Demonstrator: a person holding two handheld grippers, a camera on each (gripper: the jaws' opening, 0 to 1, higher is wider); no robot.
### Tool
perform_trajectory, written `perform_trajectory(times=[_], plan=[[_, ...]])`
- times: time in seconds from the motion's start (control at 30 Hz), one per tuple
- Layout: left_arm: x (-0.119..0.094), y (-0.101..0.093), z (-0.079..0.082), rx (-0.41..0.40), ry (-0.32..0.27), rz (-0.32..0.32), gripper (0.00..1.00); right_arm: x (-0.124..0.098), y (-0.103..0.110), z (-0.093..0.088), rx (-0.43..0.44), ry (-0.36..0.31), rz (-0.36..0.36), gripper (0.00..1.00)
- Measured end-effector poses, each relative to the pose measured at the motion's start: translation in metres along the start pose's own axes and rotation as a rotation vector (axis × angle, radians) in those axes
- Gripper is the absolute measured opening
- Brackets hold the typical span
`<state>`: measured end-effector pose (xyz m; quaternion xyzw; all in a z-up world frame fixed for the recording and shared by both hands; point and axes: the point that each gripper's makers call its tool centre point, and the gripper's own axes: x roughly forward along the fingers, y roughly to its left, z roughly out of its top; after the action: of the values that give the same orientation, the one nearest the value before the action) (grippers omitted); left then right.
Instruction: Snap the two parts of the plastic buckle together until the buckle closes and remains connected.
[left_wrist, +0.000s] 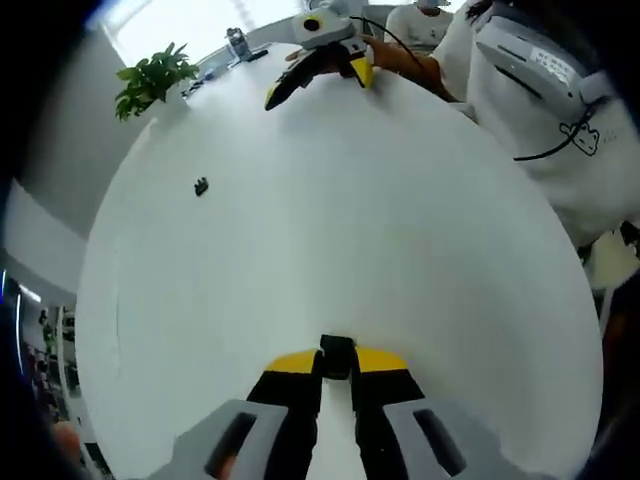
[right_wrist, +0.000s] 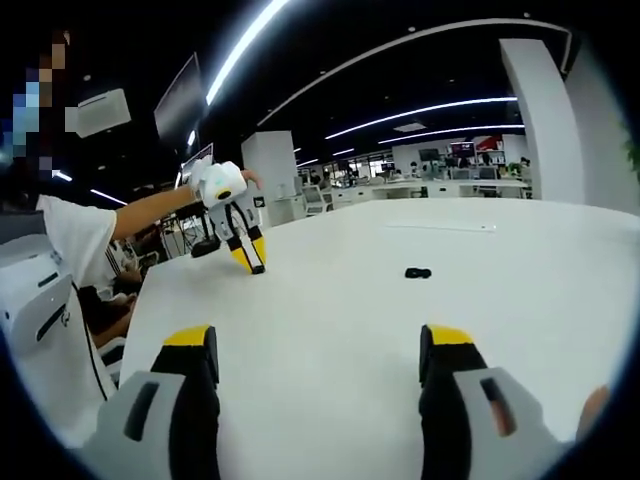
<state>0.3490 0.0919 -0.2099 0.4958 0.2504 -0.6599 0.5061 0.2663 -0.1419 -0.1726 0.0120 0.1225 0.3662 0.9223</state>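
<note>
Down at the bottom middle of the left gripper view, the left gripper (left_wrist: 337, 362) is clenched on one buckle half (left_wrist: 337, 356), a small black piece pinched between the yellow-tipped jaws just above the white table (left_wrist: 400, 250). The other half (left_wrist: 201, 186) can be spotted lying loose on the table in the upper left of that view, well apart from the held one. The right gripper (left_wrist: 318, 75) is seen at top centre there, hovering low over the far edge with a person's hand behind it.

In the right gripper view the right gripper (right_wrist: 318, 365) is released, jaws spread wide at the bottom of the frame with nothing between them. The loose half (right_wrist: 418, 272) sits right of centre on the table (right_wrist: 330, 320), ahead of the open jaws and a bit toward the right one. The left gripper (right_wrist: 247, 256) shows at left centre, tips down at the table.

So the step in hand is probably picking up the second half: one piece is secured, one isn't. Next, the open jaws would need to be brought over the loose half and closed on it, gripped so its mating end stays free. Then both halves have to be lined up and pushed together. Small part, so a slip is likely.
</note>
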Motion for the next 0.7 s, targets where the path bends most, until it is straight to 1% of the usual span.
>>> perform_trajectory(times=[0.17,0.23,0.27,0.4,0.57,0.7], plan=[[0.001,0.001,0.0,-0.036,-0.017,0.002,0.08,-0.001,0.0,0.001,-0.003,0.001,-0.007,0.82],[0.0,0.0,0.003,-0.08,-0.047,-0.011,0.08,-0.002,0.001,0.001,-0.005,0.001,-0.006,0.82],[-0.001,0.003,0.005,-0.092,-0.056,0.007,0.07,-0.002,0.002,0.002,-0.005,0.001,-0.005,0.82],[-0.006,0.005,0.015,-0.127,-0.094,0.027,0.06,-0.003,0.002,0.002,-0.004,-0.001,-0.005,0.82],[-0.004,0.002,0.02,-0.145,-0.086,0.033,0.06,-0.004,0.004,0.001,-0.003,-0.004,-0.003,0.82],[0.0,-0.002,0.028,-0.219,-0.071,0.042,0.06,-0.006,0.005,0.001,-0.004,-0.005,-0.004,0.82]])
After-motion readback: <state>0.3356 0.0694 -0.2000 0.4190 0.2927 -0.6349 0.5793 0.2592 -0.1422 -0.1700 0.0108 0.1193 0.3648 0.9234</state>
